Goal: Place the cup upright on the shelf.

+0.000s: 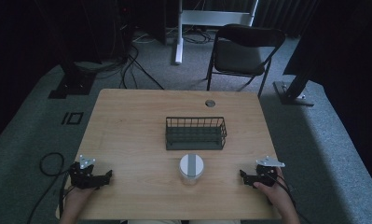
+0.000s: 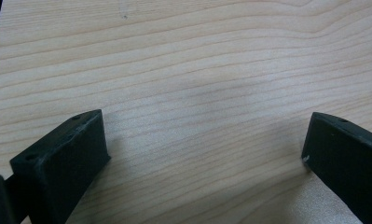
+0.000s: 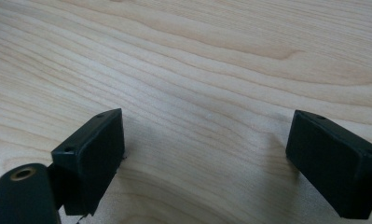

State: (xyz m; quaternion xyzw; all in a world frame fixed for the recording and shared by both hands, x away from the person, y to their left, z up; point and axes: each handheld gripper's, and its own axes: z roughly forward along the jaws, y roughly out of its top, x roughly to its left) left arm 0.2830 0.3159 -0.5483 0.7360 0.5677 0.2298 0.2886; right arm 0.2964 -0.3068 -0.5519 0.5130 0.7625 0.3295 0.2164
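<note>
On the wooden table (image 1: 127, 121), going from left to right: the left gripper (image 1: 106, 176) sits low at the near left corner, held in a hand (image 1: 76, 196), its jaws spread wide with nothing between them. In the left gripper view, bare wood grain shows across the gap of that gripper (image 2: 204, 144).

Toward the middle stands a dark wire basket (image 1: 196, 133), rectangular, with thin upright bars and an open top. Just in front of it, nearer the person, is a small round white container (image 1: 191, 168) with a grey stripe across its lid; it stands apart from the basket and well apart from both grippers.

At the near right, the right gripper (image 1: 243, 175) rests in the other hand (image 1: 276, 190), pointing inward. Its jaws are also spread wide and hold nothing; in its own view the right gripper (image 3: 207, 140) frames plain table surface.
</note>
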